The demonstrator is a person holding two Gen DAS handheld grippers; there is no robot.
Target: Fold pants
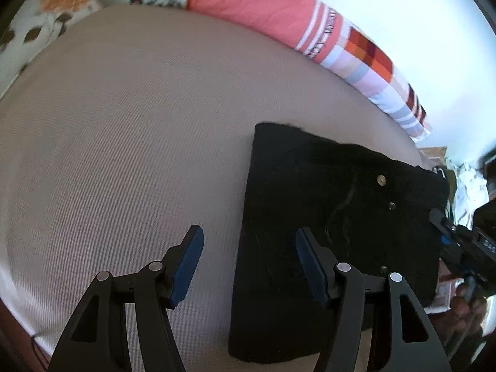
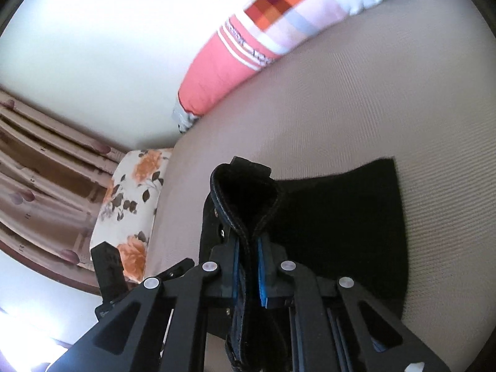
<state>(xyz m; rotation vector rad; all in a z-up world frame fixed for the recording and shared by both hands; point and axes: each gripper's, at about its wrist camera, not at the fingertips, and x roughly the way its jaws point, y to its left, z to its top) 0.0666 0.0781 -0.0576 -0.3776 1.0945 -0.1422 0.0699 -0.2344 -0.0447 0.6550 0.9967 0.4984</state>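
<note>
Pants [image 1: 325, 223]: black, lying on beige bed [image 1: 124, 124], at 3 o'clock in left view.
Left gripper [image 1: 249, 263]: spread, empty, over pants' edge.
Right gripper [image 2: 248, 266]: pinching raised waistband [image 2: 245, 192]; only right view shows this.
Pillow [image 2: 130, 204]: floral, 9 o'clock.

A: pants [image 1: 310, 217] = black cloth, matt, slightly fuzzy. Small metal rivets, dull shine. Stitched seam shows on the band pinched in the right wrist view.

B: bed cover [image 1: 124, 124]?

A: beige woven cloth, fine ribbed texture, matt. Bolster [image 1: 263, 6] at the top of the frame: smooth printed cotton-like cloth, coral with a check patch.

B: grippers?

A: left gripper [image 1: 249, 266] and right gripper [image 2: 248, 263]: black matt plastic links, bright metal pivot pins, blue pads that look rubbery. Floral pillow [image 2: 130, 204] at centre left: smooth printed cloth. Curtain [image 2: 40, 167] at left: brown patterned cloth, slight sheen.
</note>
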